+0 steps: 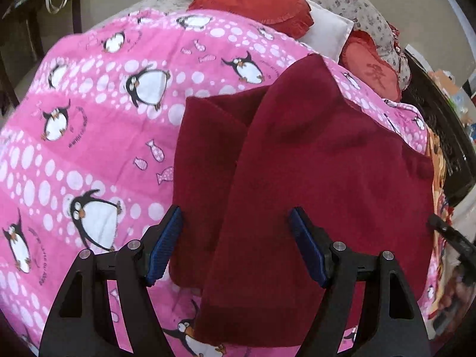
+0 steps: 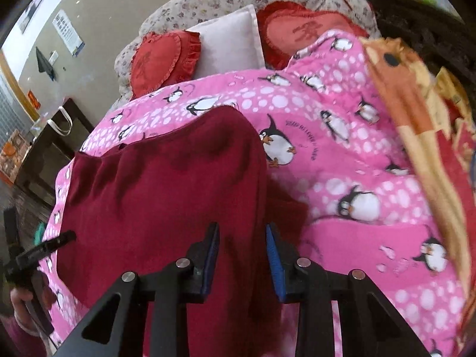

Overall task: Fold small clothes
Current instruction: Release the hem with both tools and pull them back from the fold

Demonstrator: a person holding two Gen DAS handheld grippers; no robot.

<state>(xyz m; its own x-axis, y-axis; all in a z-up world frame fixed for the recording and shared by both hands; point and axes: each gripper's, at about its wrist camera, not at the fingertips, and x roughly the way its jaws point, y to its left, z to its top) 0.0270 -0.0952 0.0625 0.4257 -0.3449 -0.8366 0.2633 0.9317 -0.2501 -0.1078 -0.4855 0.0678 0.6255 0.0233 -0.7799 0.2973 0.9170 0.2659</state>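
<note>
Your dark red, soft knit garment (image 1: 312, 160) lies partly folded on the pink penguin-print bed cover (image 1: 89, 119). Your left tool (image 1: 235, 247) stands wide apart above the folded flap, gripping nothing. Your right tool (image 2: 242, 260) has its pads (image 2: 275, 267) narrowly apart straddling the garment's right edge; whether they pinch it you cannot tell. Before folding again, line up the edges and catch both layers. The left view shows the overlapping flap and seam; the right view shows only one smooth face, plus the red heart-shaped cushions (image 2: 160, 62).
</note>
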